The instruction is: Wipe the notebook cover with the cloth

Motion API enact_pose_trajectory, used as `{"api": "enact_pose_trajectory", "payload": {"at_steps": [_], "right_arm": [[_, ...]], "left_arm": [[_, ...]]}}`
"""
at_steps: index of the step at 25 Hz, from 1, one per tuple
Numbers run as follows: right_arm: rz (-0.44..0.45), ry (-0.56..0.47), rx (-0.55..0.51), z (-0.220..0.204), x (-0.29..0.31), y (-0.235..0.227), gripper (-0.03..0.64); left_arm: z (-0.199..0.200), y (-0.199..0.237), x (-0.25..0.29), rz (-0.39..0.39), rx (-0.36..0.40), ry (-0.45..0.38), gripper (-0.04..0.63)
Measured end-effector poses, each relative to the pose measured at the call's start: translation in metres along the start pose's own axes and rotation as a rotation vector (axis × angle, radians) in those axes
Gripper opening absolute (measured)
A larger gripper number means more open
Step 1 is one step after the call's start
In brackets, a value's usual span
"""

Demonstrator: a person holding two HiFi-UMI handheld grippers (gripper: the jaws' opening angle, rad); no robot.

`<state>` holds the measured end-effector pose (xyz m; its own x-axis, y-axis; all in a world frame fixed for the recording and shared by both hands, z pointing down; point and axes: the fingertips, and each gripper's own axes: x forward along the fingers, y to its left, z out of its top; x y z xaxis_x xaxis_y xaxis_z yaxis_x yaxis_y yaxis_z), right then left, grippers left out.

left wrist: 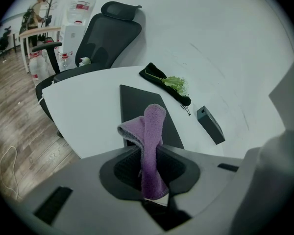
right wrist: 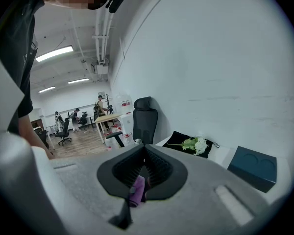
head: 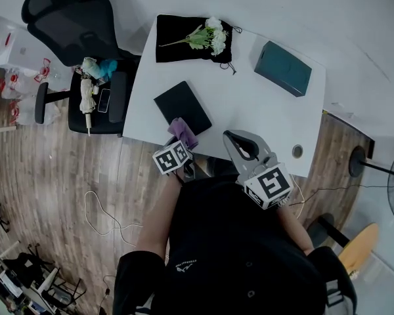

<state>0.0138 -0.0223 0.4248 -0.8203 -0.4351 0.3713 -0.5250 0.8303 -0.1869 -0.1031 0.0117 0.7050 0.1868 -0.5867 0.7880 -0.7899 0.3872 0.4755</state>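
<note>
White table [head: 249, 110]: black notebook [head: 182, 105], teal box [head: 282, 67], black pouch [head: 177, 26] under white flowers [head: 209, 37].

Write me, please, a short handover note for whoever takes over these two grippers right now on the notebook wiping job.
Left gripper: shut on the purple cloth, whose free end sticks out over the near end of the black notebook.
Right gripper: jaws together, nothing held, off to the notebook's right, clear of both cloth and notebook.
Done: the cloth is gripped and brought to the notebook on the white table. Whether any of the cover is wiped yet cannot be told.
Left: drag the cloth across the cover.
</note>
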Motion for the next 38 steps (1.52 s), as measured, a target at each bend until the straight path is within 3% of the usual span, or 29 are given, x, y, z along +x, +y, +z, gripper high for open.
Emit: {"api": "enact_pose_trajectory", "payload": {"at_steps": [20, 28, 34, 38], "right_arm": [[0.094, 0.008, -0.014, 0.002, 0.016, 0.015, 0.005], [0.14, 0.01, -0.021, 0.0, 0.02, 0.018, 0.005], [0.165, 0.013, -0.023, -0.002, 0.021, 0.014, 0.005], [0.174, 0.017, -0.016, -0.005, 0.018, 0.01, 0.005]], "left_arm": [[-0.004, 0.032, -0.027, 0.083, -0.046, -0.036, 0.075], [0.002, 0.039, -0.047, 0.12, -0.029, -0.095, 0.074], [0.023, 0.017, -0.077, 0.095, 0.041, -0.223, 0.074], [0.042, -0.019, -0.109, 0.065, 0.186, -0.349, 0.074]]}}
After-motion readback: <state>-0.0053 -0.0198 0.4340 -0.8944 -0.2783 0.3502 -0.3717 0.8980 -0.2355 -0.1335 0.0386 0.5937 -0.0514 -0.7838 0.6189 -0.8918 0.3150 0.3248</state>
